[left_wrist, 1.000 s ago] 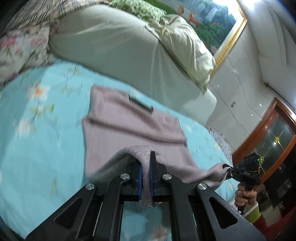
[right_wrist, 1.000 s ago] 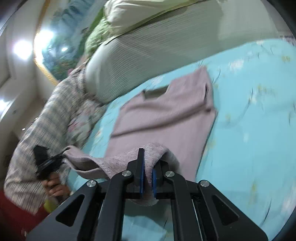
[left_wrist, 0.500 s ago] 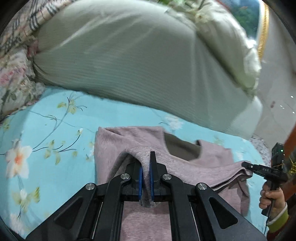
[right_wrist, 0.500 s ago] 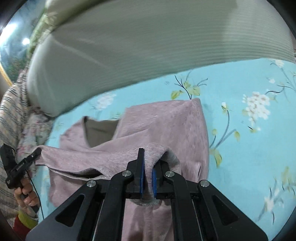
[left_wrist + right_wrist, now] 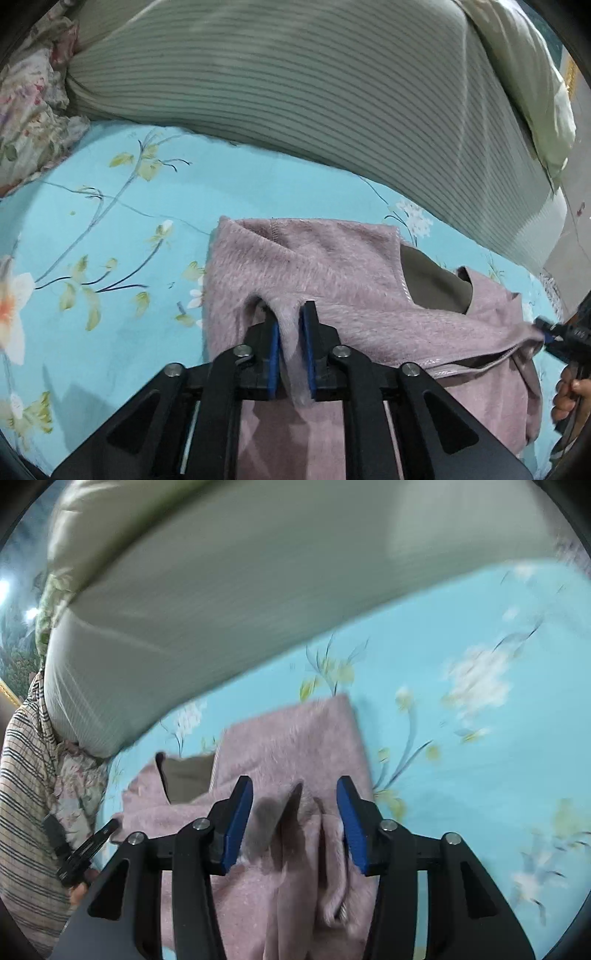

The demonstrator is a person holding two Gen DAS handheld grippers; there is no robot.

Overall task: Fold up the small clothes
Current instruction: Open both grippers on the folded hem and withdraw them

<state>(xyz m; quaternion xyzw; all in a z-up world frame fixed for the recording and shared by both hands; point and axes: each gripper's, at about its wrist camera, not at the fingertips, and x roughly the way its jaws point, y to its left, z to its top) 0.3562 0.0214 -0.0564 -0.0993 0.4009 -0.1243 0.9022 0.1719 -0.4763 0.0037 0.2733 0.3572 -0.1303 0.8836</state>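
Note:
A small pink fleece top [image 5: 332, 273] lies on the turquoise floral bedsheet [image 5: 110, 229], its lower part folded up over the upper part near the olive-lined neck opening [image 5: 432, 284]. My left gripper [image 5: 291, 332] is shut on a pinched fold of the top's hem. In the right wrist view my right gripper [image 5: 295, 808] stands open, its blue pads [image 5: 240, 819] wide apart over the top [image 5: 295, 738], with the released fold lying between them. The right gripper also shows at the right edge of the left wrist view [image 5: 557, 334], touching the hem corner.
A large striped grey-green pillow [image 5: 314, 92] lies just beyond the top. A floral cushion [image 5: 26, 110] sits at the far left. A plaid fabric [image 5: 22, 812] runs along the left of the right wrist view. Bare sheet [image 5: 480, 738] extends to the right.
Both grippers carried the hem forward over the top toward the collar and lowered it. The right gripper opened and let go of the fabric; the left jaws have parted slightly but still pinch the fold.

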